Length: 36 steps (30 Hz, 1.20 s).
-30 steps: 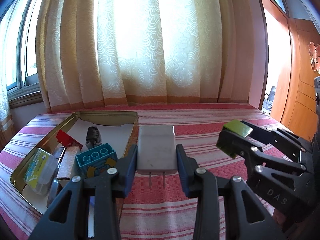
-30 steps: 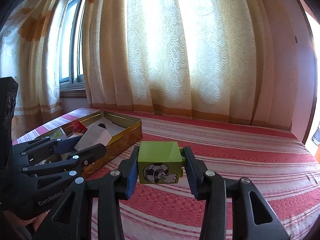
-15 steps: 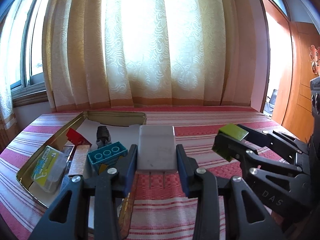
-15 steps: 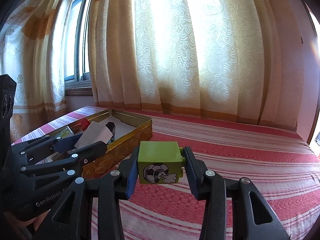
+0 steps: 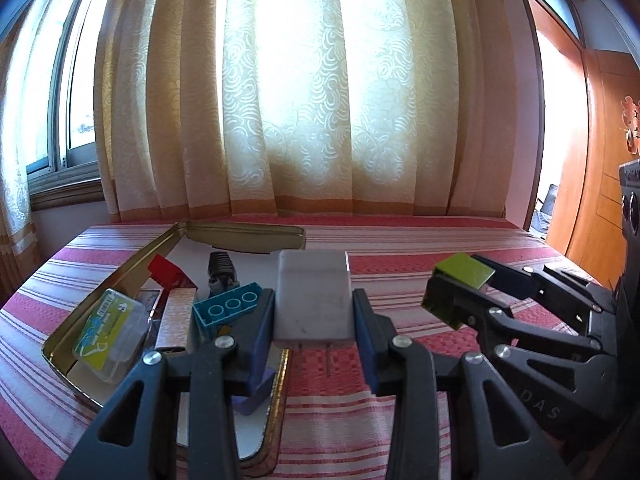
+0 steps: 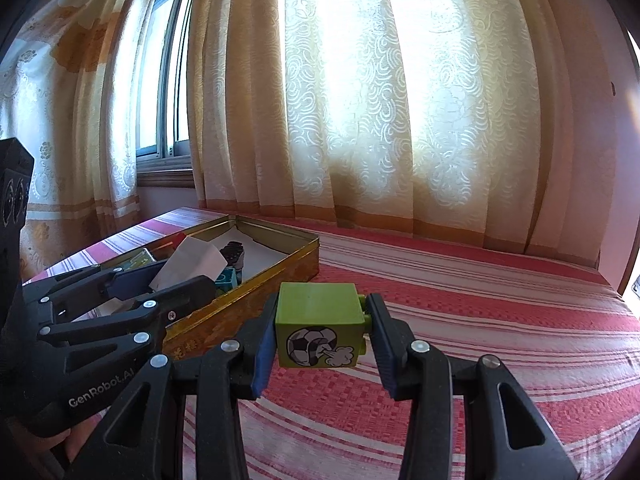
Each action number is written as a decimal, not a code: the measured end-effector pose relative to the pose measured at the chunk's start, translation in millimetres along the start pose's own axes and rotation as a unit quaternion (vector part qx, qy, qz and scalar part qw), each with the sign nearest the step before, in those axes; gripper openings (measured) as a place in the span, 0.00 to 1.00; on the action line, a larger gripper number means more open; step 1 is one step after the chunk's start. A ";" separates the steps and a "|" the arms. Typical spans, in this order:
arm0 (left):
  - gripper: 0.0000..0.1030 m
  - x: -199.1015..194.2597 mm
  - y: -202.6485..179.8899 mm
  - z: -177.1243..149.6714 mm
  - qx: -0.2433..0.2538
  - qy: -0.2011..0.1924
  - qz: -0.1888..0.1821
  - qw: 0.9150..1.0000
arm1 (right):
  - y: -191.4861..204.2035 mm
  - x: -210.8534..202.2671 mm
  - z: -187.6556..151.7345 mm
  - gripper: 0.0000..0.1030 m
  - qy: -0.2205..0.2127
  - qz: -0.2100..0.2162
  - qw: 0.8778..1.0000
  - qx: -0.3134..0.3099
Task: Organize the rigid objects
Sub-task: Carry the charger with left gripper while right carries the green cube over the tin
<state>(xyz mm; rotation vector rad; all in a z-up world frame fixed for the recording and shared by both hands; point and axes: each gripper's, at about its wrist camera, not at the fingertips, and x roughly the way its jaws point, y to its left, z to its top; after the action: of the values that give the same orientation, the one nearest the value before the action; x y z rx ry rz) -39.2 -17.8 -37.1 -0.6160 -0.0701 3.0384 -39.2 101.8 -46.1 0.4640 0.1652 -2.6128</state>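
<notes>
Left gripper [image 5: 314, 316]: clamped about halfway on a white charger [image 5: 312, 292], pads flat on both side faces, two metal prongs pointing back at the camera. Right gripper [image 6: 320, 330]: closed to a similar width on a green block [image 6: 316, 312], studs pressed against the right pad, football print facing the camera.

Compared with a second ago: sits higher and a little farther back on the left, so more of the gold tin [image 5: 240, 236] shows, charger hanging just above the tin's right rim. On the right, drawn nearer the tin, whose near corner now looms larger at left. Probably means both pieces are on the way in, charger first, block waiting just right of it; neither released yet.

Charger: smooth, pale grey-white, boxy with rounded corners, faint scuffs on the near face, held level. Likely easy to drop flat, though the prongs could catch on the rim.

Inside the tin: teal brick [image 5: 228, 308] tilted on edge, red piece [image 5: 164, 272], small black object [image 5: 220, 268], clear case with yellow label [image 5: 108, 332] at near left. Beyond: red striped cloth [image 5: 420, 264], then sunlit curtain [image 5: 320, 100].
</notes>
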 end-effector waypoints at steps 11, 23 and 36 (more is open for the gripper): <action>0.36 -2.9 11.0 -0.1 -0.008 -0.005 0.003 1.000 | 10.5 4.2 1.4 0.44 0.000 0.010 1.000 -0.006; 0.36 -6.7 21.1 -1.8 -0.016 -0.010 0.011 1.000 | 21.6 8.9 2.8 0.44 0.001 0.019 1.000 -0.014; 0.36 -5.3 38.0 -1.8 -0.029 -0.007 0.019 0.999 | 31.3 13.5 3.8 0.44 0.003 0.030 0.999 -0.022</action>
<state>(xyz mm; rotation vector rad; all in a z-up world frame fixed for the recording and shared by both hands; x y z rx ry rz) -34.8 -55.9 -38.6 -0.6055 -0.1487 3.0882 -36.6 67.8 -48.4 0.4558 0.2064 -2.5435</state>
